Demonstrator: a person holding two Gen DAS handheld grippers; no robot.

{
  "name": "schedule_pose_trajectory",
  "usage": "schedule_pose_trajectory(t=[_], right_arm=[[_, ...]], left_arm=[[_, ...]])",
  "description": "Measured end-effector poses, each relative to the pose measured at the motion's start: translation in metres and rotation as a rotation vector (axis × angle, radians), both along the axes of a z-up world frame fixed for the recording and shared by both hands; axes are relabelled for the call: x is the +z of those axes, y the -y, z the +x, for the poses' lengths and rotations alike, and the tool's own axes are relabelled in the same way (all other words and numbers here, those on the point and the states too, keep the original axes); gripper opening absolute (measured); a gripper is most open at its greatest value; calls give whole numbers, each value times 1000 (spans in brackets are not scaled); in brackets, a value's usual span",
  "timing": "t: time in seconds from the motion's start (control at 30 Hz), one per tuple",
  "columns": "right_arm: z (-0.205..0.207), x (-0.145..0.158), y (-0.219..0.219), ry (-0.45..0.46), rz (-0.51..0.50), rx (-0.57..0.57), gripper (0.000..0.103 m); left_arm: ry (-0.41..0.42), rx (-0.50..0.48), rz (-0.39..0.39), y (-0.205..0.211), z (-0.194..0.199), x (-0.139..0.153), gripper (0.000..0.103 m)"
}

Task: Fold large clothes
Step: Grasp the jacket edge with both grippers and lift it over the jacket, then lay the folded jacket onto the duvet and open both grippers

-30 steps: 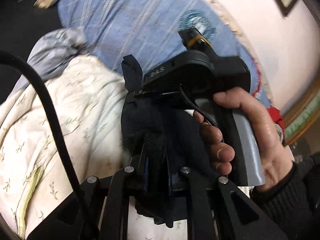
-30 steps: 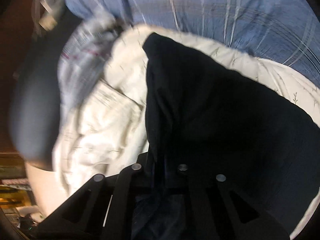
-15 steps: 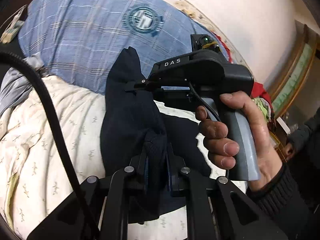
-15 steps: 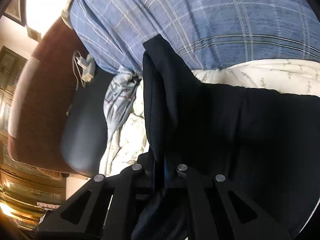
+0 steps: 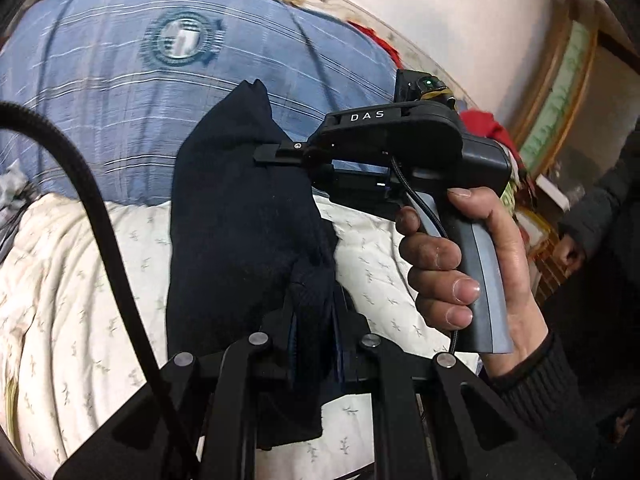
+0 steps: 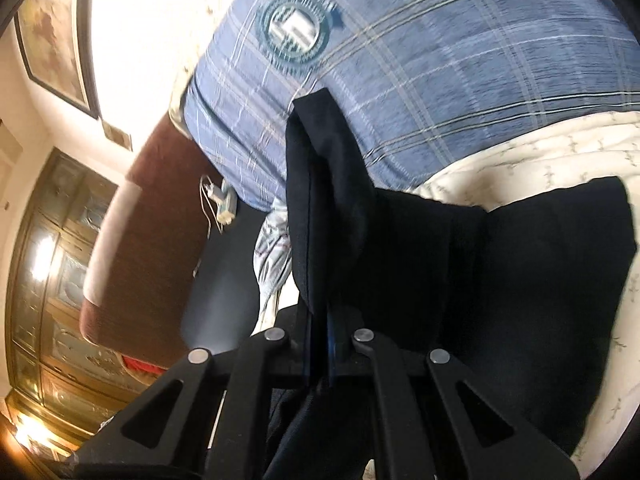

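Note:
A dark navy garment [image 5: 236, 216] hangs lifted over the bed, bunched between both grippers. My left gripper [image 5: 314, 320] is shut on a fold of it at the bottom middle of the left wrist view. The right gripper [image 5: 264, 154], held by a hand [image 5: 472, 264], pinches the cloth's upper part just beyond. In the right wrist view my right gripper [image 6: 318, 320] is shut on the garment [image 6: 460, 280], whose edge stands up in front and whose body spreads to the right over the quilt.
A cream quilt with small leaf print [image 5: 60, 280] covers the bed. A blue plaid pillow with a round crest [image 5: 120, 92] lies behind it. Dark wooden headboard [image 6: 152, 216] and a charger [image 6: 222, 200] sit left. A black cable [image 5: 100, 216] crosses the left view. Red clothes [image 5: 488, 124] lie near the wall.
Both grippers have risen and swung across the bed with the garment, lifting it off the quilt. The blue pillow and the wall have come into fuller view. Both grips stayed closed.

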State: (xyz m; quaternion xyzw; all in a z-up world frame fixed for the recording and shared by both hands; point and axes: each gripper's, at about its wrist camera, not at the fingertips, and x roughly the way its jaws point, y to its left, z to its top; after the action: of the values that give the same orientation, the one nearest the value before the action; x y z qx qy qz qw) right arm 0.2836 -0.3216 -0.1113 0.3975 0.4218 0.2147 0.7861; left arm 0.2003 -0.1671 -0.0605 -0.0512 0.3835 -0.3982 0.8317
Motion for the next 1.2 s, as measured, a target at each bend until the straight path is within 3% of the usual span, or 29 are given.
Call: schedule_pose_trajectory(t=[0.13,0.3,0.4,0.47,0.57,0.67,0.83,0.93,1.0,1.07,1.2], right_arm=[[-19,-16,37,5,56,-67,5],[-44,-61,78,8,177,-166,5],[-56,-97,101,15,242,-234,5],[-60,-118,115,-42,266,-275,5],[-62,-127,126,-79,238,-302,5],[-67,-133,134,-112,209,-330,5],[-72,-159,141,-233,140,-351,5],[-74,-161,140,-238,109,-346,5],[-70,-160,137,-233,69,-330,9],[-69,-161,137,-227,61,-334,25],[-81,-151,131,-180,24,-346,49]], left_arm=[[-1,-73,59,35,-5,-8,12],[-36,-181,100,79,0,-46,12],[-115,-234,90,98,10,-81,12],[-157,-247,103,107,16,-95,12],[-200,-261,93,116,23,-106,12],[-192,-271,112,125,26,-117,12],[-216,-284,150,136,21,-141,14],[-196,-319,153,136,17,-138,22],[-200,-329,145,136,16,-131,35],[-216,-337,128,129,17,-122,59],[-186,-267,73,101,25,-90,75]])
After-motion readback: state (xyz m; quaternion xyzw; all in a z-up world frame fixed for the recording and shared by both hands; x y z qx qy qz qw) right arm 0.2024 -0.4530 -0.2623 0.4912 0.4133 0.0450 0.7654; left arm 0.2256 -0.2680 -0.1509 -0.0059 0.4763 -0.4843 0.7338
